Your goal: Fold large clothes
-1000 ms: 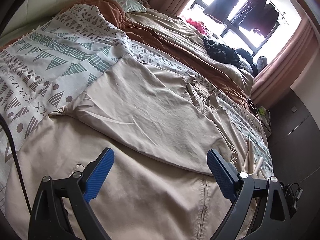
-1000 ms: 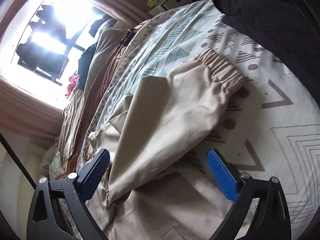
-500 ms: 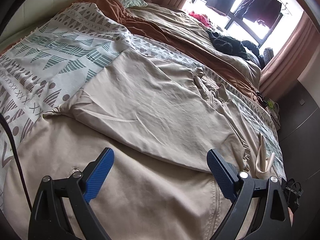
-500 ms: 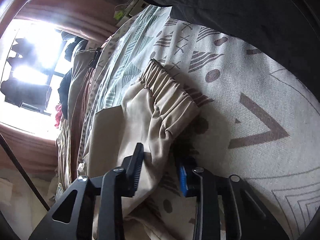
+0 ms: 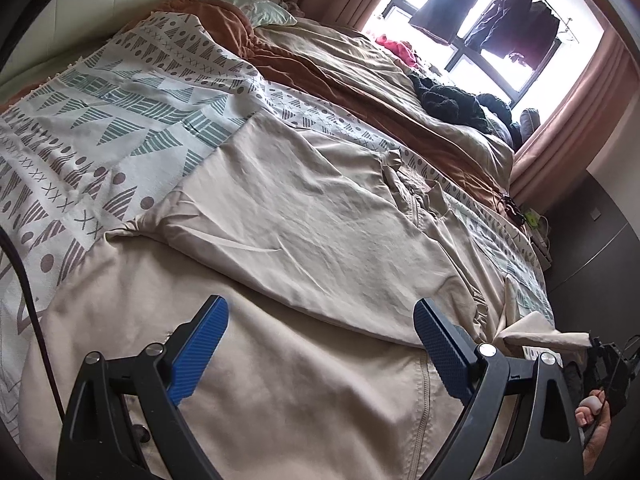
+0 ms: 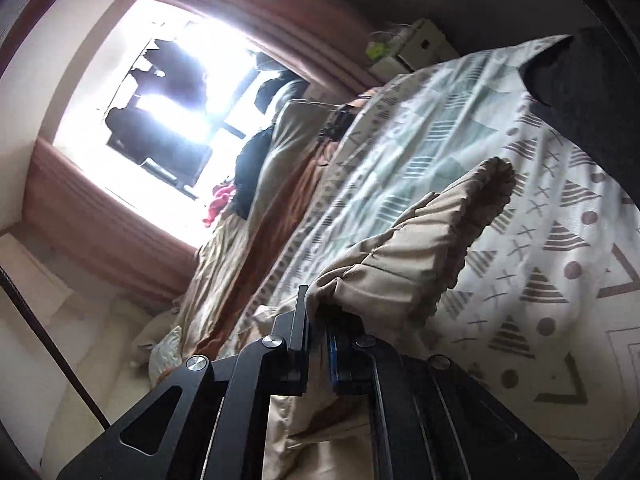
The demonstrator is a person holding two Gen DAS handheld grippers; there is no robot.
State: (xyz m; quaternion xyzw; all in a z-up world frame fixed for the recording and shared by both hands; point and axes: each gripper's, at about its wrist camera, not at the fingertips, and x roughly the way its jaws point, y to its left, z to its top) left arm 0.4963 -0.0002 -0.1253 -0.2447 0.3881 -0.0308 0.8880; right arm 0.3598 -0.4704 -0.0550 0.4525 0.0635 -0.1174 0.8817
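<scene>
A large beige jacket (image 5: pixel 320 220) lies spread on the patterned blanket (image 5: pixel 120 120), one half folded over the other. My left gripper (image 5: pixel 320 312) hovers open just above the jacket's near part, with nothing between its blue pads (image 5: pixel 200 344). In the right wrist view, my right gripper (image 6: pixel 316 320) has its jaws closing tight on the jacket's sleeve (image 6: pixel 400 264). The cloth is pinched between the pads, and the gathered cuff (image 6: pixel 488 192) is lifted off the blanket (image 6: pixel 540 240). At the left wrist view's right edge, the right gripper (image 5: pixel 600 354) pulls a corner of beige cloth (image 5: pixel 536 334).
Brown and beige bedding (image 5: pixel 360 72) fills the far side of the bed, with a dark clothes pile (image 5: pixel 452 100) near the window (image 5: pixel 500 20). A person's dark garment (image 6: pixel 592 92) hangs over the bed's near edge. A black cable (image 5: pixel 28 300) crosses at the left.
My right gripper went from wide open above the sleeve to shut on it near the cuff, then lifted it off the blanket. The left gripper stayed open over the jacket.
</scene>
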